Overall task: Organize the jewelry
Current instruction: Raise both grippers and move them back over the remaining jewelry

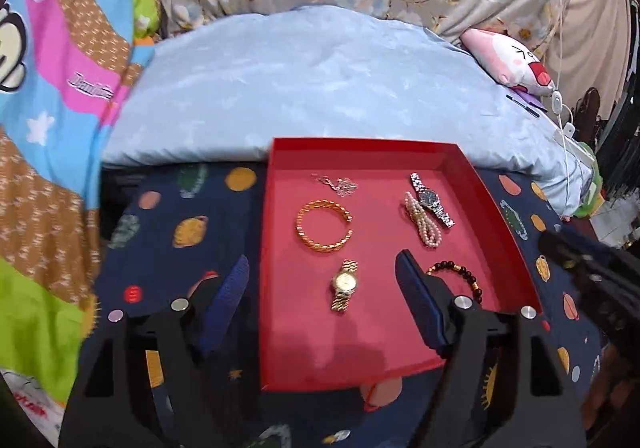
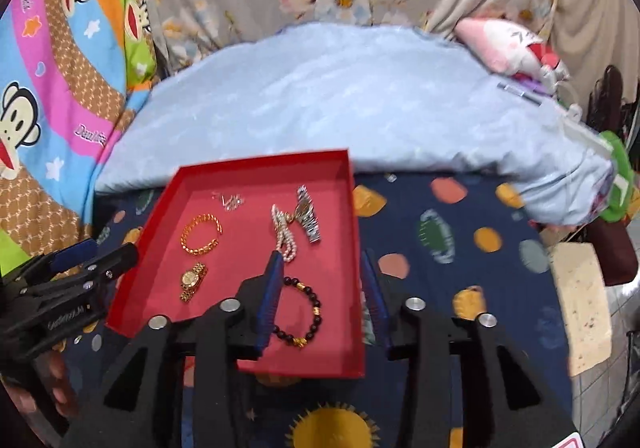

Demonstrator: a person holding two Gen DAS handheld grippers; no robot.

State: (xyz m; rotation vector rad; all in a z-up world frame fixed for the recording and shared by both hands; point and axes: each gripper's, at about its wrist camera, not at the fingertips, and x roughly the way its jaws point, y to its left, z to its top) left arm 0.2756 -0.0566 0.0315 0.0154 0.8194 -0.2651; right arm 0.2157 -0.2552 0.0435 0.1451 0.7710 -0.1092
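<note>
Left gripper (image 1: 322, 280) and right gripper (image 2: 322, 272), nearest the lens, both spread wide, grasping nothing. Between the right fingers lies one dark beaded bracelet (image 2: 301, 313): light, limp, apt to roll; pinch across the strand. At 12 o'clock of the left fingers, one gold watch (image 1: 344, 285), stiff-cased, best taken by its band. Red tray (image 1: 496, 208) holds six pieces: two watches, one gold bangle (image 1: 325, 225), one pearl strand (image 1: 422, 223), one silver chain (image 1: 336, 184).
</note>
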